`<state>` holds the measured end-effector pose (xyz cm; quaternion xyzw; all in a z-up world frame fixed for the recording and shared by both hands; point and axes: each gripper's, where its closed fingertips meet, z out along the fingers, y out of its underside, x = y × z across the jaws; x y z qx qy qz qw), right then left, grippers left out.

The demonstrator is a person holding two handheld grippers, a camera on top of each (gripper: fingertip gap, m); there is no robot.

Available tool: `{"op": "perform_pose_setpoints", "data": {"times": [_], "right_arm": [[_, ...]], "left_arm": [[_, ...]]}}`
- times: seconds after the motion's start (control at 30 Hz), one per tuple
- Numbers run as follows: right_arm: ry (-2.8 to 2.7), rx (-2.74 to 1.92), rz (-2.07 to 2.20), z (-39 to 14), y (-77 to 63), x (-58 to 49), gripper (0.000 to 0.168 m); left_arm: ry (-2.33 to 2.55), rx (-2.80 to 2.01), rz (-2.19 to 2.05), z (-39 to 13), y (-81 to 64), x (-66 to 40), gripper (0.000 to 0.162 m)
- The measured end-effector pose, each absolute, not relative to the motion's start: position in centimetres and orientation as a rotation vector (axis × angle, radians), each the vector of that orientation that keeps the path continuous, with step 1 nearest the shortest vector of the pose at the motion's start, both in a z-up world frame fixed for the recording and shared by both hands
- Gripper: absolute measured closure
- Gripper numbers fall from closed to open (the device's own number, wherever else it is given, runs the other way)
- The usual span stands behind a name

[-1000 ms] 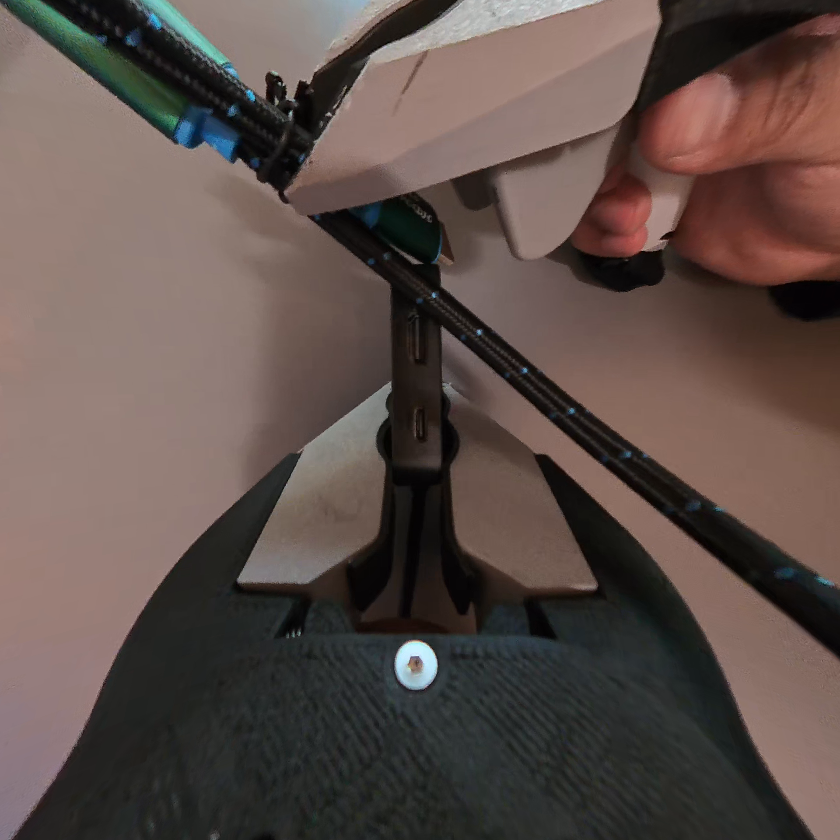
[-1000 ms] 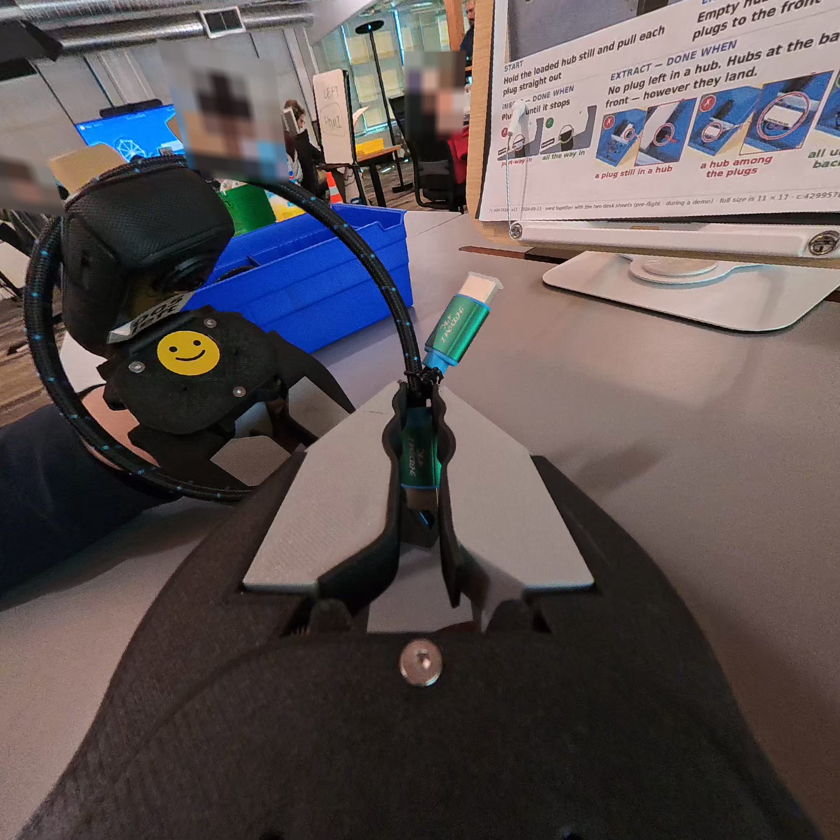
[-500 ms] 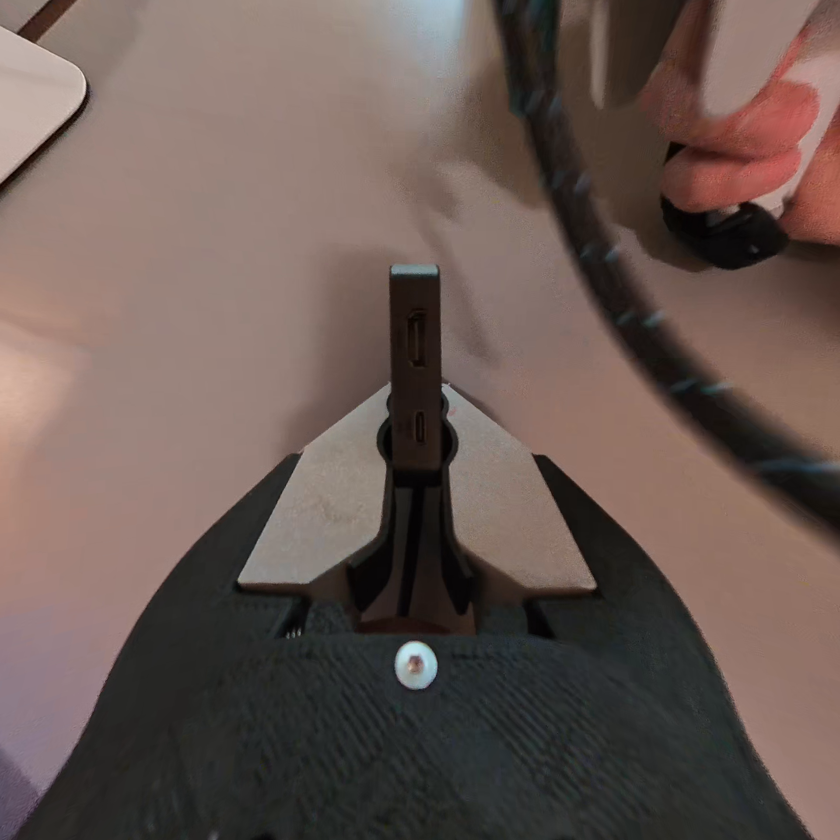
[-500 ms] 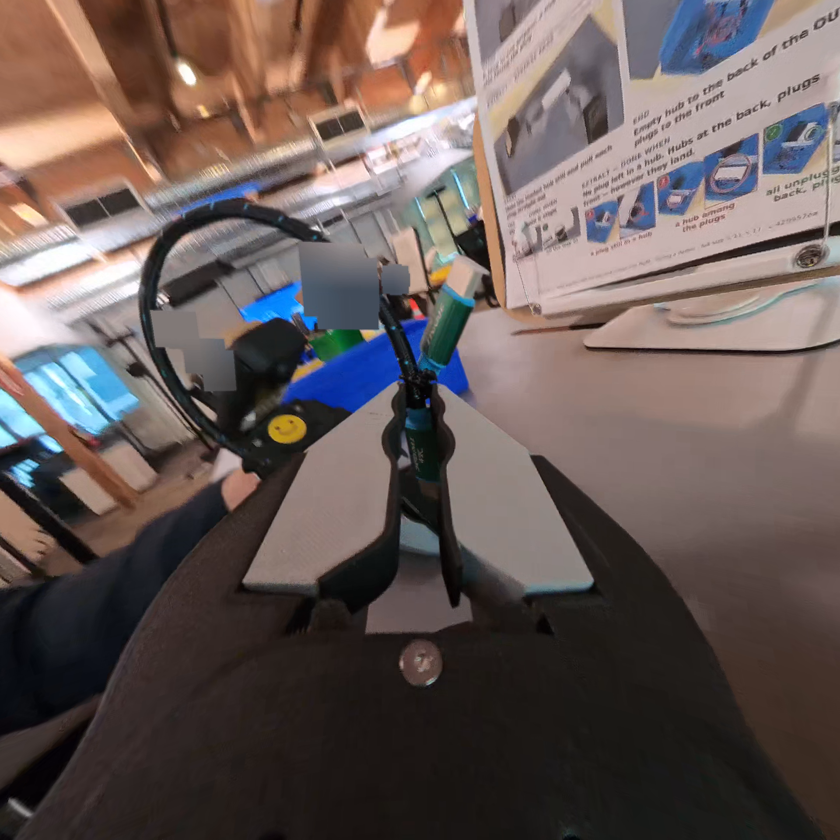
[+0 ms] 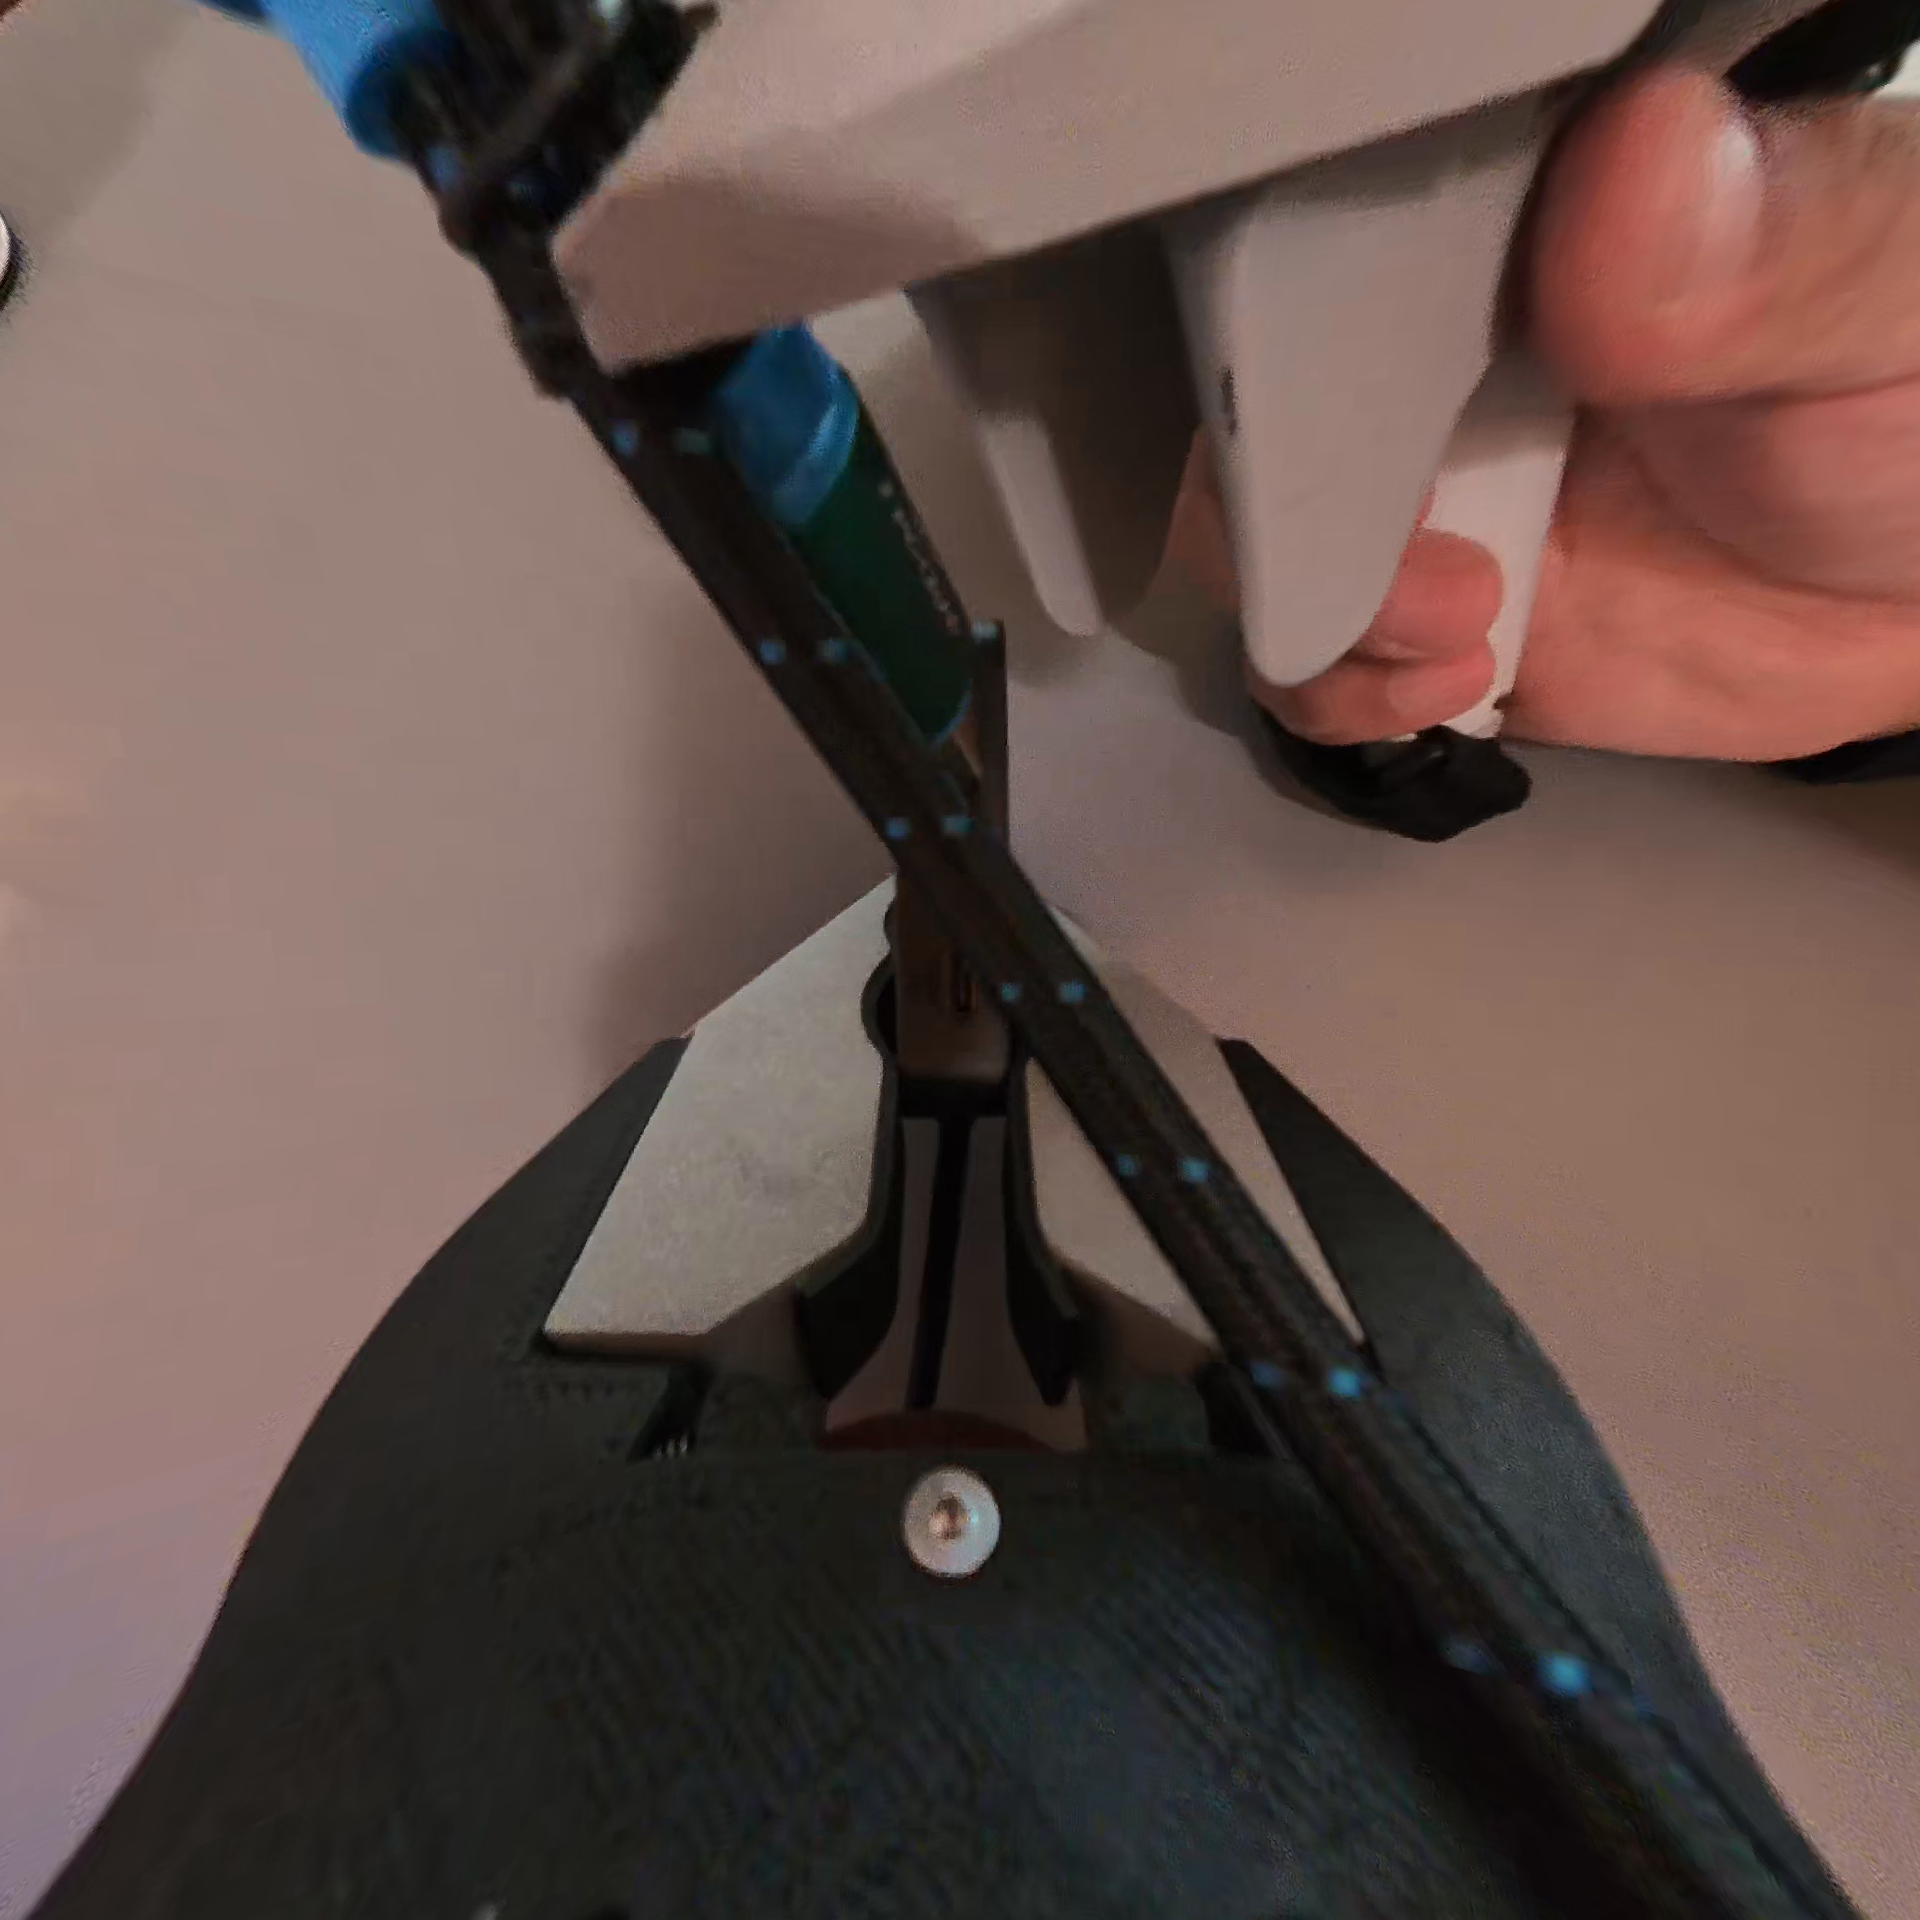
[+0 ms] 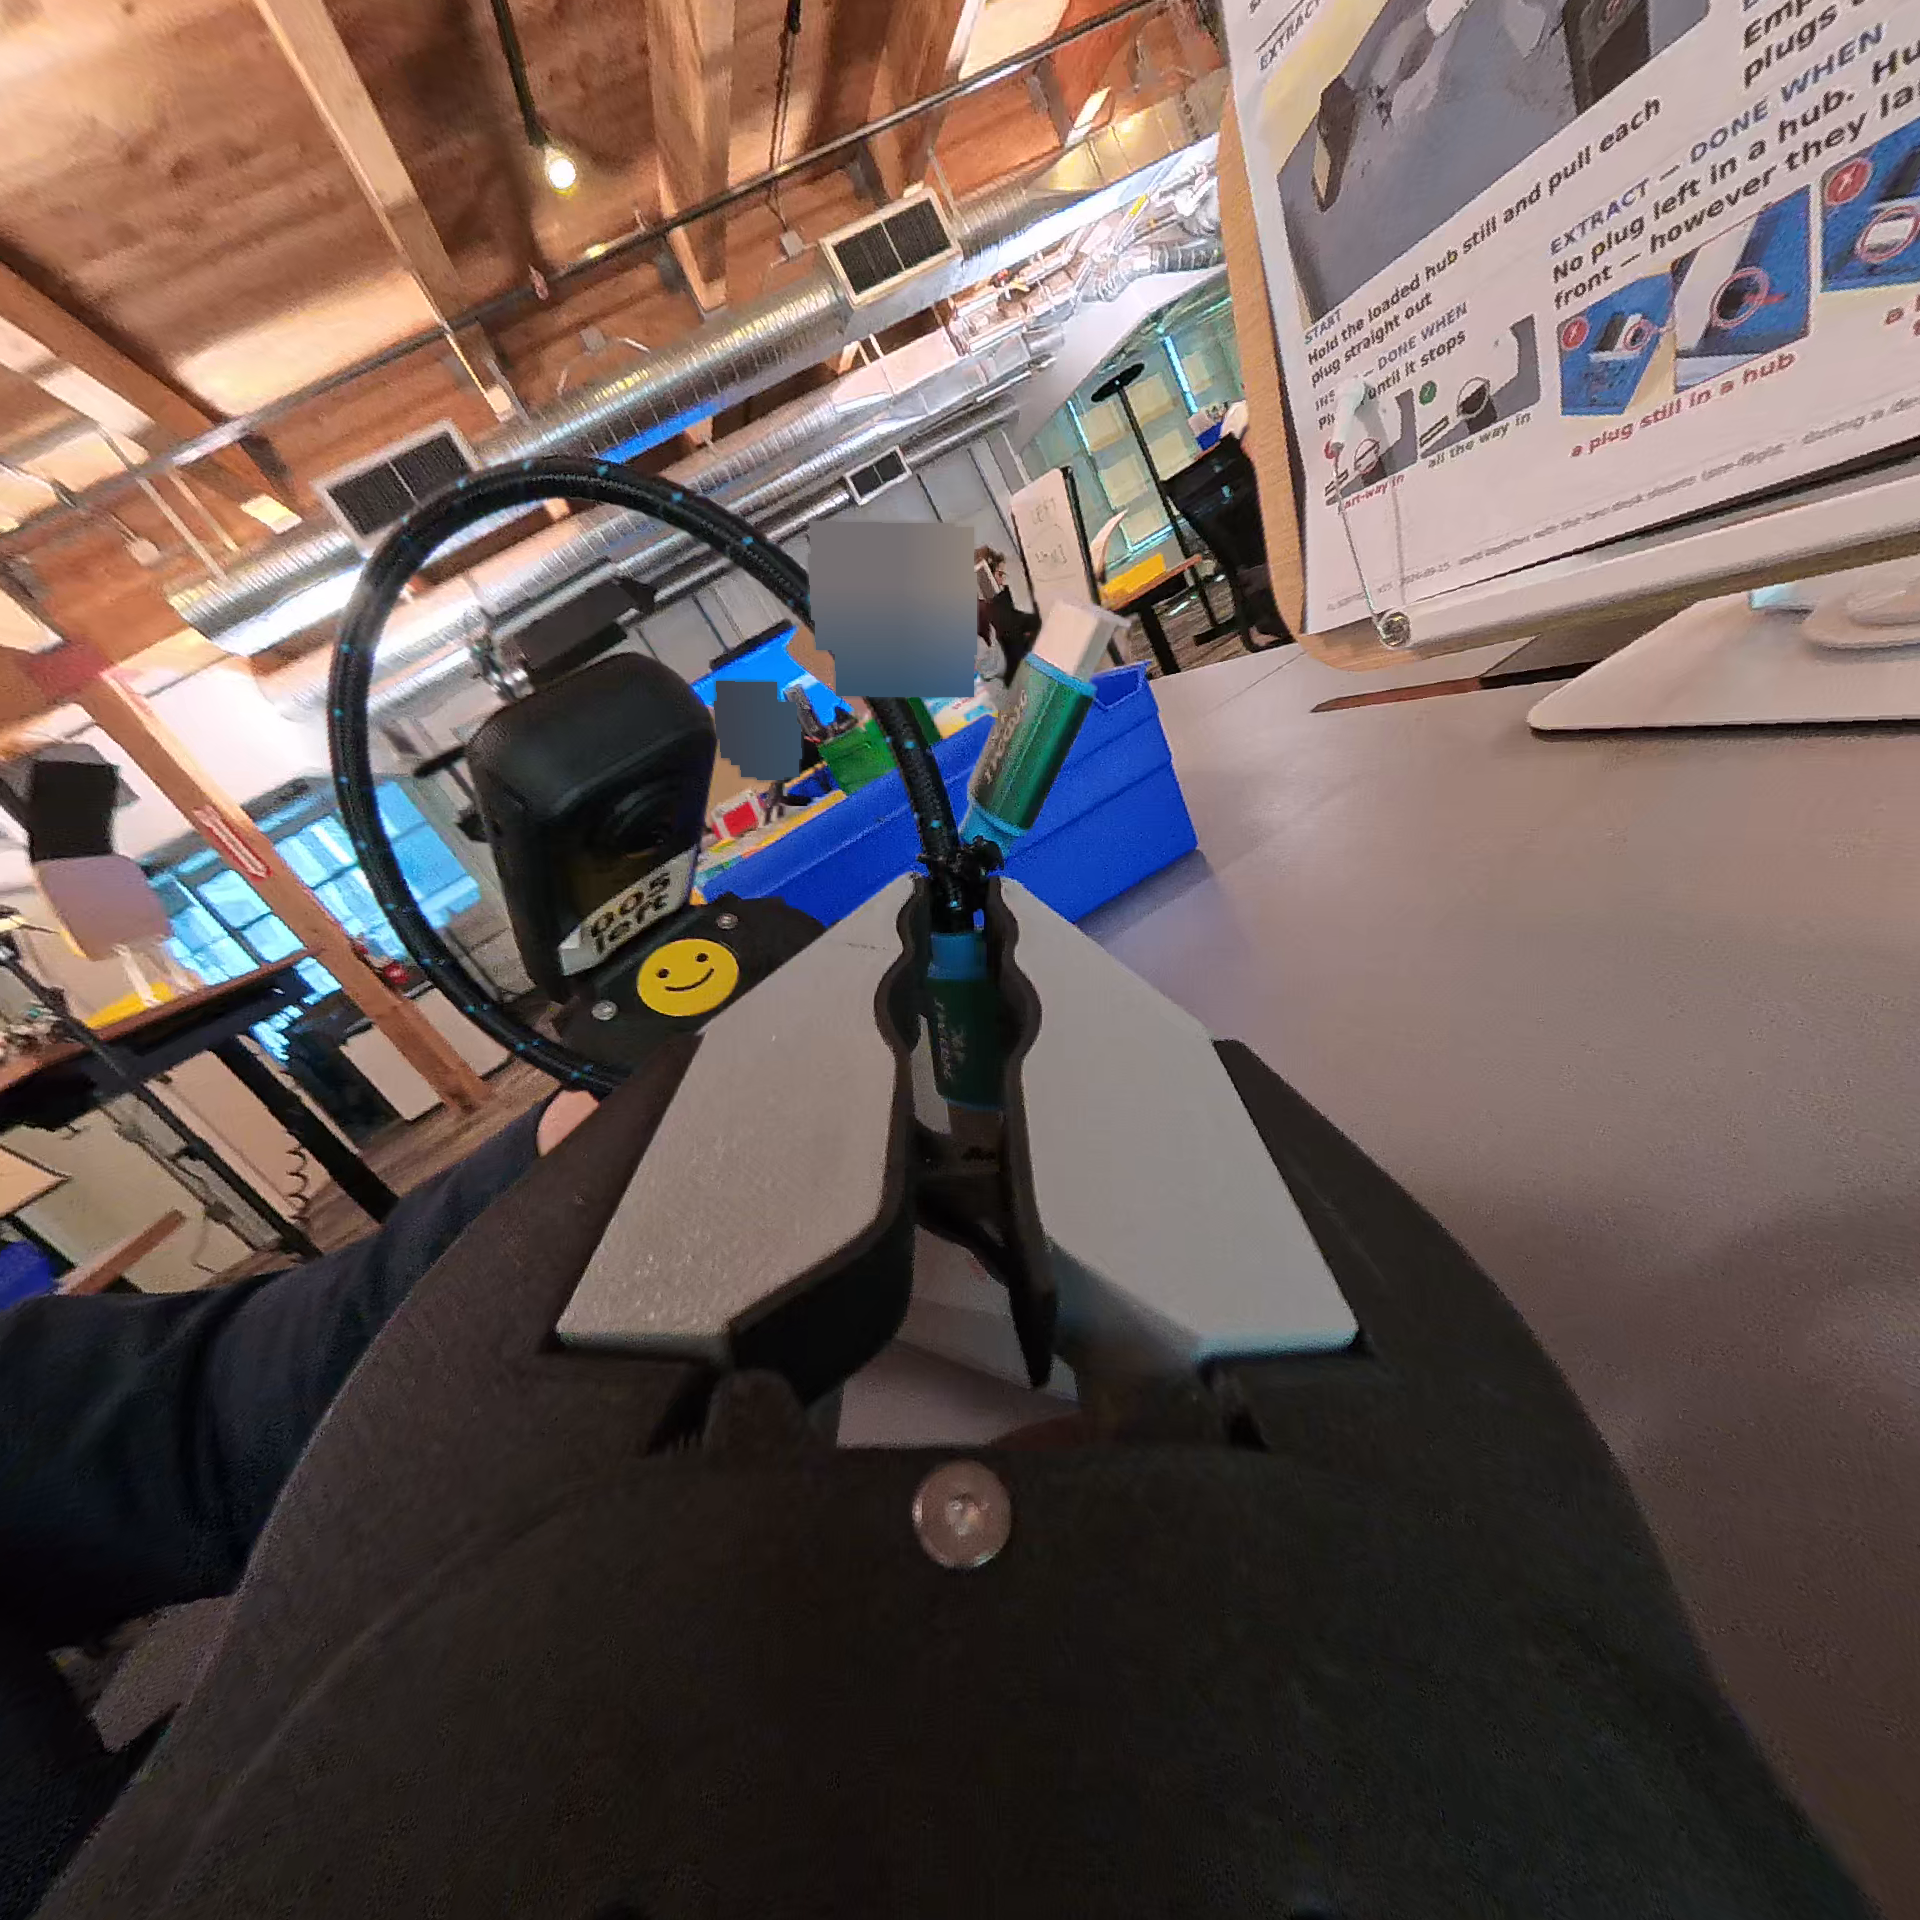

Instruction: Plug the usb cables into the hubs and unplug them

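Black braided cable [image 5: 1049, 997] with blue flecks runs slantwise across the left wrist view, over the left hand-held gripper [image 5: 948, 966], whose jaws are closed on a slim dark hub [image 5: 982, 748] standing on edge above the grey worktop [image 5: 312, 727]. A green plug [image 5: 883, 561] of that cable meets the hub's upper end; how deep it sits I cannot tell. Farther right, a hand [image 5: 1714, 457] grips the other tool's grey handle. In the right wrist view, the cable [image 6: 416, 582] loops at the left past a black camera [image 6: 592, 790], then the right hand-held gripper [image 6: 961, 997] is clamped on a green plug [image 6: 961, 1039], a second green plug [image 6: 1029, 748] pointing up before a blue bin [image 6: 1101, 810].
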<state>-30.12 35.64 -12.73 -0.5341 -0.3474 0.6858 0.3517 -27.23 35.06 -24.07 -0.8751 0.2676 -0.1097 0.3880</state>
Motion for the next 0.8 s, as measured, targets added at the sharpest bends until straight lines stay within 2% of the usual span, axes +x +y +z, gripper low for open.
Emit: {"op": "perform_pose_setpoints", "data": {"times": [0.3, 0.33, 0.53, 0.6, 0.7, 0.8], "right_arm": [[-0.907, -1.289, 1.732, -11.9, 35.2, -30.1, 0.162], [-0.912, -1.274, 1.73, -11.7, 35.1, -30.2, 0.162], [-0.922, -1.28, 1.709, -12.0, 35.1, -30.2, 0.162], [-0.926, -1.267, 1.699, -11.9, 35.0, -30.3, 0.162], [-0.953, -1.249, 1.636, -11.9, 34.9, -30.3, 0.162], [-0.997, -1.261, 1.538, -12.3, 35.1, -30.4, 0.161]], "left_arm": [[0.619, -2.192, -0.422, -23.0, 35.0, -26.5, 0.151], [0.64, -2.196, -0.406, -23.1, 34.9, -26.4, 0.147], [0.618, -2.195, -0.409, -23.1, 35.1, -26.4, 0.147], [0.598, -2.185, -0.463, -22.7, 35.0, -26.1, 0.151], [0.58, -2.181, -0.532, -22.6, 34.8, -25.8, 0.147], [0.581, -2.188, -0.556, -22.9, 34.8, -25.7, 0.151]]}}
